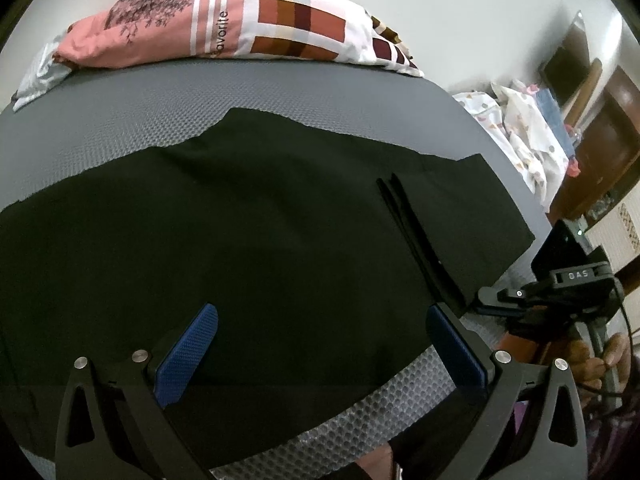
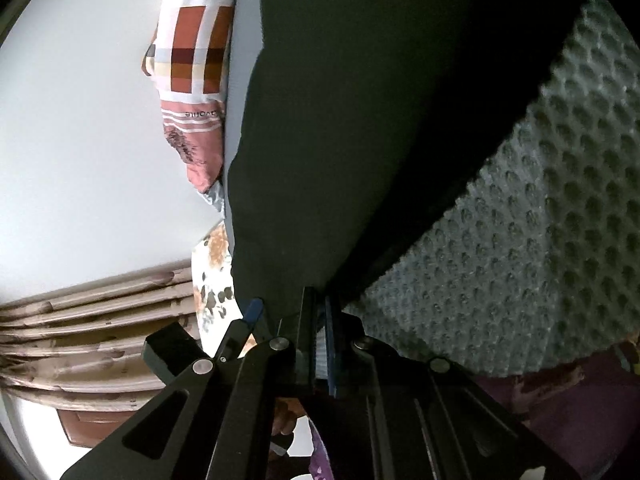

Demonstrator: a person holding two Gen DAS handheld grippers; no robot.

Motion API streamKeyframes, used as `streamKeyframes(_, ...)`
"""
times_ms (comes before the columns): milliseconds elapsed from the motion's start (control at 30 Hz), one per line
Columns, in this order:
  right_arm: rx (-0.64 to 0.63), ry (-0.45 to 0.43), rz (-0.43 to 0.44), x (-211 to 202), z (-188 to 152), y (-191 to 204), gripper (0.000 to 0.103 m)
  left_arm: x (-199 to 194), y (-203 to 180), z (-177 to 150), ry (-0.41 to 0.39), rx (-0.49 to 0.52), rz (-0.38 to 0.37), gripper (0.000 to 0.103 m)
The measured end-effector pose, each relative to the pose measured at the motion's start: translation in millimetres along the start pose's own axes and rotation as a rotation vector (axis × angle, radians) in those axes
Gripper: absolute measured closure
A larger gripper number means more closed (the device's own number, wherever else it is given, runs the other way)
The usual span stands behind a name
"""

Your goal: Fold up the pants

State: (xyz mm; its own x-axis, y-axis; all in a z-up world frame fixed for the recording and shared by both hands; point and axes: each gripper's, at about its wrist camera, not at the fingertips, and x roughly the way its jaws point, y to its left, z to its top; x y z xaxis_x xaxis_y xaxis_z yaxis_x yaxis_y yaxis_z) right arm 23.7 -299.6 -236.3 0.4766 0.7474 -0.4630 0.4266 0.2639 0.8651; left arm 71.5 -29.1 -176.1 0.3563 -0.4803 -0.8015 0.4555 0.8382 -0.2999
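Left gripper (image 1: 320,354): jaws spread wide, with nothing pinched between the blue pads (image 1: 188,356); they hang above the near edge of the black pants (image 1: 260,220). Right gripper (image 2: 318,320): jaws pressed together on a corner of the pants' hem, the dark cloth running up and away from the fingertips; in the left wrist view this gripper sits at the pants' right-hand corner, with a hand (image 1: 600,360) on its handle.

The pants lie spread flat across a grey, dimpled mattress (image 1: 280,96), covering most of its near half; a folded seam or crease shows toward their right end. Bare mattress shows along the pants' near edge, between the left jaws, and beyond their far edge.

Beyond the pants, at the mattress's far side against a white wall (image 1: 440,20), lies a pillow (image 1: 224,28) patterned in pink, white and brown blocks. To the right of the pants, off the mattress, a heap of pale printed cloth (image 1: 520,132) lies beside dark wooden furniture (image 1: 600,160).
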Motion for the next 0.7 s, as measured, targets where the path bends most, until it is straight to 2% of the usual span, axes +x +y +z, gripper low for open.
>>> streamKeyframes(233, -0.002, 0.023, -0.008, 9, -3, 0, 0.099, 3, -2, -1, 0.008, 0.011, 0.003, 0.0)
streamKeyframes(300, -0.01, 0.062, 0.019, 11, -5, 0, 0.099, 3, -1, -1, 0.011, 0.014, 0.005, 0.0)
streamKeyframes(400, -0.067, 0.124, 0.044, 11, -13, 8, 0.097, 3, -1, -1, 0.012, 0.01, 0.003, 0.0)
streamKeyframes(467, -0.127, 0.122, 0.036, 0, -19, 16, 0.096, 2, -1, -1, 0.01, 0.007, 0.001, 0.0)
streamKeyframes(533, -0.176, 0.067, 0.034, -22, -15, 20, 0.095, 1, -1, -1, 0.008, 0.003, -0.002, 0.0)
streamKeyframes(600, -0.202, -0.046, 0.001, -54, -3, 21, 0.095, 1, -2, -1, 0.007, 0.006, 0.001, 0.0)
streamKeyframes(700, -0.169, -0.195, 0.023, -97, 18, 16, 0.095, -3, -5, 0, 0.0, 0.014, 0.008, 0.0)
